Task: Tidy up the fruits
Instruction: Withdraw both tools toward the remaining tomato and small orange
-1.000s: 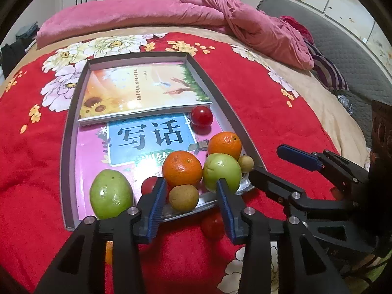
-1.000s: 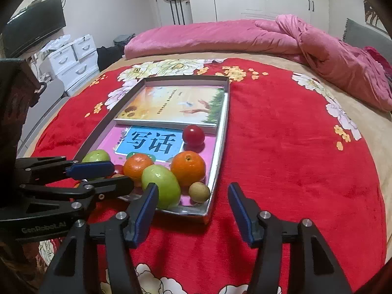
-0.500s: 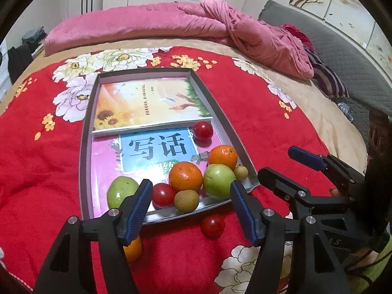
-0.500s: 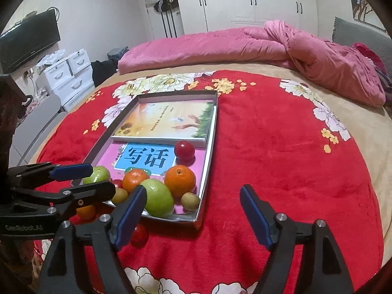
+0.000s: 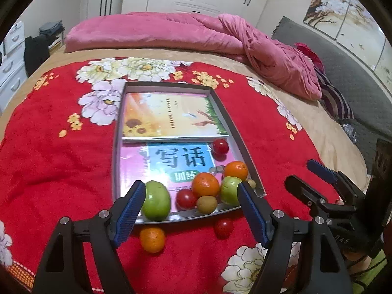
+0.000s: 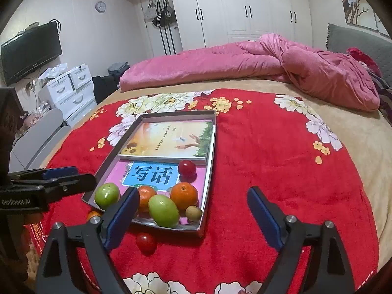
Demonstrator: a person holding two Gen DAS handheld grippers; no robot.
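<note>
- The red plush blanket (image 6: 269, 171), printed with pale flowers, spreads wide and bare to the right of the tray
- A crumpled pink quilt (image 6: 245, 61) lies along the far edge of the bed, well apart from the tray
- The shallow grey rectangular tray (image 5: 245, 152) holds two glossy books (image 5: 169, 115) at its far end; fruit crowds its near rim
- Inside, near the rim: two smooth green fruits (image 5: 156, 200), two dimpled oranges (image 5: 205, 184), two tomatoes, small brown fruits
- On the blanket just outside the near rim lie a loose orange (image 5: 152, 239) and a loose tomato (image 5: 223, 227), apart from each other
- The left gripper (image 5: 191, 208) tilts down above the near rim, jaws opening, nothing between the ribbed blue pads
- The right gripper (image 6: 193, 218) tilts down beside it, jaws opening wide, gripping nothing
</note>
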